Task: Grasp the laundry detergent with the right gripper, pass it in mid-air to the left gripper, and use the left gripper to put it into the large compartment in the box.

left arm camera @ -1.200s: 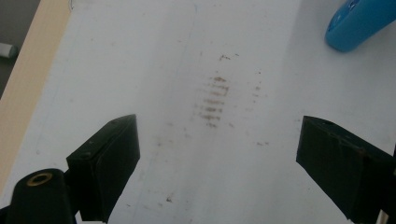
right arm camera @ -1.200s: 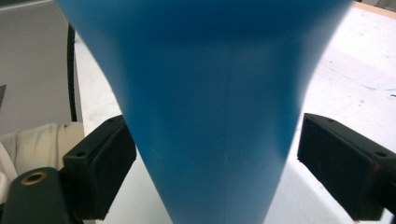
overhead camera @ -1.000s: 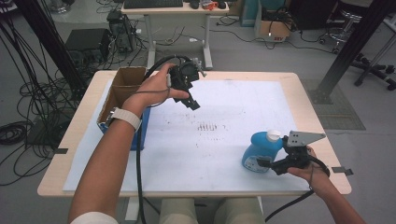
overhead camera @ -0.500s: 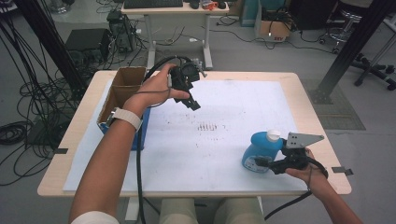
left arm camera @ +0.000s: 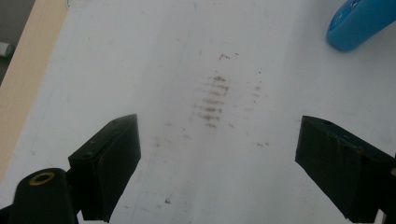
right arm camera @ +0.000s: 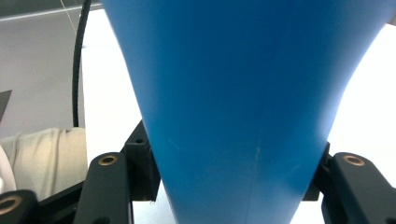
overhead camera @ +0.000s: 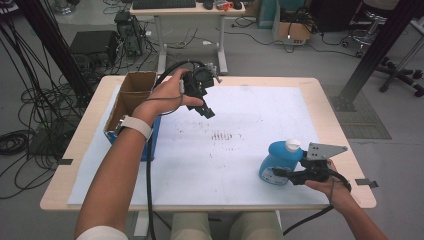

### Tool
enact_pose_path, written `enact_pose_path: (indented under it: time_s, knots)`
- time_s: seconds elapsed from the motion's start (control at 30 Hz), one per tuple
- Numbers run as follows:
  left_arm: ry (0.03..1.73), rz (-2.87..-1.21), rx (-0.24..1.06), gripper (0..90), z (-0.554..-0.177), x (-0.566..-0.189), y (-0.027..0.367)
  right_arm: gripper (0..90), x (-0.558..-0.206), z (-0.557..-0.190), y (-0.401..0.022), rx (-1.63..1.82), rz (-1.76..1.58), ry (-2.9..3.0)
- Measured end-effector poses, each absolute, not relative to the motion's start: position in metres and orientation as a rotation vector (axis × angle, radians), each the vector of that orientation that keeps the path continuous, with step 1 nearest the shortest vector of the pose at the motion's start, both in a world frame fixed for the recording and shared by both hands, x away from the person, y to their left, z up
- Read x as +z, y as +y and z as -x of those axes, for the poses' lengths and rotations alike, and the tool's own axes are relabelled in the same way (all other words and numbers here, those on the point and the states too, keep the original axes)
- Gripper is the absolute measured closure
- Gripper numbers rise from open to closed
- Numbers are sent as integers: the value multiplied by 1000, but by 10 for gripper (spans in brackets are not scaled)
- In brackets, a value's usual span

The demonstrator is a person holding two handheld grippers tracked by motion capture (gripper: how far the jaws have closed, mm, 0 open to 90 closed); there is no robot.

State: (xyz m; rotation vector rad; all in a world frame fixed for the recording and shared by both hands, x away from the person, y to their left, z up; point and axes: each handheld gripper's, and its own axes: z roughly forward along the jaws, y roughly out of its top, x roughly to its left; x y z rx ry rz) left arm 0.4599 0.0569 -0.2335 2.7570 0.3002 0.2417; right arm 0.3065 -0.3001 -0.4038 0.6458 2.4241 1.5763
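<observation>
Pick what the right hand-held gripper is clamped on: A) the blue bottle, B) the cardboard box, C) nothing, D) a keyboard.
A: in the right gripper view the right hand-held gripper has both jaws pressed against the blue bottle, which stands on the table's near right part in the high view.

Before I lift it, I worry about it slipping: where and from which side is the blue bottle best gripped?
Grip the blue bottle low on its wide body, from the person's near-right side, level with the table. It stands upright and tapers toward the white cap, so a high grip could slide off. The right hand-held gripper already clamps that lower body.
</observation>
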Motion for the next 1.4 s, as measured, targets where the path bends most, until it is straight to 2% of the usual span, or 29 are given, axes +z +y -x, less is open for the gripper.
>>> enact_pose_path:
  time_s: [1.4]
  knots:
    - [307,-2743,248,147,-456,-232,61,425,-404,-307,-299,1592,-630,2419]
